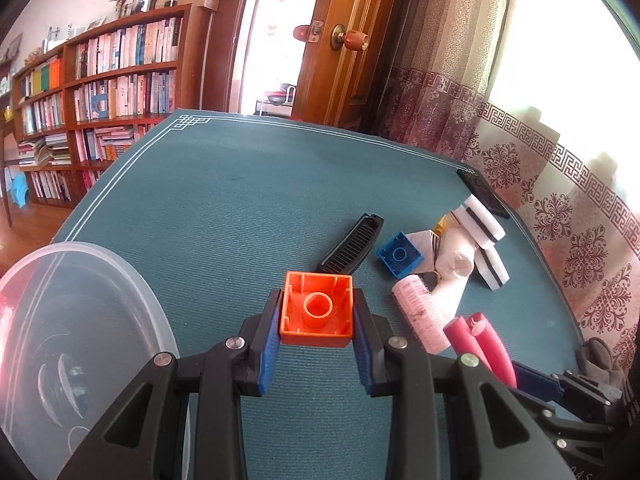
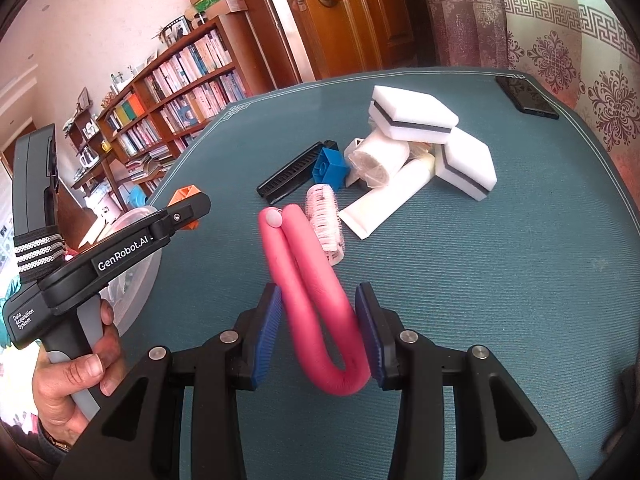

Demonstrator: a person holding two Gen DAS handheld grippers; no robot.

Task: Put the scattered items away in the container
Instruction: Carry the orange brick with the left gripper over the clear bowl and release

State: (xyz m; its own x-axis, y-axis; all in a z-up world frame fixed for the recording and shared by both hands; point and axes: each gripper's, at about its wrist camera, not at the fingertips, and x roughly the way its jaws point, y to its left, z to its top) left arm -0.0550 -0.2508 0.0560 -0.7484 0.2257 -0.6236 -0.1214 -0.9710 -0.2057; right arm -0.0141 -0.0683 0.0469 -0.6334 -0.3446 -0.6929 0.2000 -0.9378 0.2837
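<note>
My left gripper (image 1: 318, 298) is shut on an orange toy brick (image 1: 318, 310), hollow side up, just above the teal mat. The clear plastic container (image 1: 92, 300) sits to its left. In the right wrist view my right gripper (image 2: 318, 292) is shut on a folded pink foam curler (image 2: 316, 280), with both blue pads against its two legs. Beyond it lie a pink mesh hair roller (image 2: 326, 220), a black comb (image 2: 290, 174), a blue brick (image 2: 330, 168), white rolls (image 2: 376, 160), a white tube (image 2: 388, 200) and white sponges (image 2: 412, 116).
A black phone (image 2: 526, 98) lies at the mat's far right corner. A bookshelf (image 1: 104, 92), a wooden door (image 1: 340, 40) and a patterned curtain (image 1: 540, 180) stand beyond the table. A hand (image 2: 80, 372) holds the left gripper's handle beside the container (image 2: 136, 248).
</note>
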